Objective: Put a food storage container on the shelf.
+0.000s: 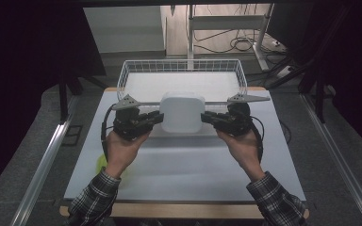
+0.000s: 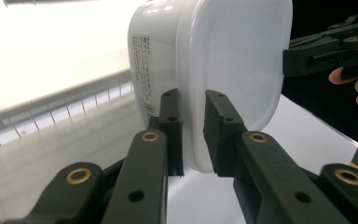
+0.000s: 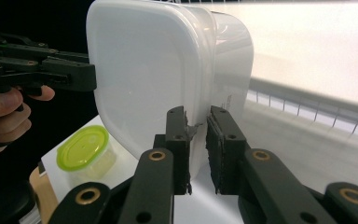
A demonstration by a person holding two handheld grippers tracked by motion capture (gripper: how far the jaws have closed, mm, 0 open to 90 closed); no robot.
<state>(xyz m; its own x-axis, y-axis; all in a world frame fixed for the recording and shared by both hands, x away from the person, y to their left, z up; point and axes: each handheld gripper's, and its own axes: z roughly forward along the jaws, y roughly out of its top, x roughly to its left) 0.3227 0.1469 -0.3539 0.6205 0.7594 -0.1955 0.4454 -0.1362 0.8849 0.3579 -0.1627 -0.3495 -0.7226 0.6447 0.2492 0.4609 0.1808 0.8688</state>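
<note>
— While both hands are working above the white table (image 1: 184,165), we are seeing the left gripper (image 1: 156,117) and the right gripper (image 1: 206,117) holding one white plastic container (image 1: 182,112) between them, each from its own side. How are the jaws sitting?

— We are looking along the left gripper (image 2: 192,133) in its own view, and its two black jaws are standing narrow, pinching the projecting rim of the container (image 2: 223,60) where lid meets body. A printed label is running down the container's side there.

— And on the other side?

— We are finding the same in the right gripper view: the right gripper (image 3: 196,142) is clamping narrowly on the rim of the container (image 3: 154,74), with the pads pressing the thin plastic edge.

— Where is the container hanging?

— We are seeing it lifted off the table, just in front of the near wall of the white wire basket (image 1: 132,70), between the two hands and lined up with the middle of the basket.

— Anything else on the table?

— We are noticing a small tub with a green lid (image 3: 85,151) sitting near the table's front edge on the person's left; in the high view it is peeking out as a green patch (image 1: 101,163) beside the left wrist. Plaid sleeves (image 1: 94,197) are coming in from the bottom.
</note>
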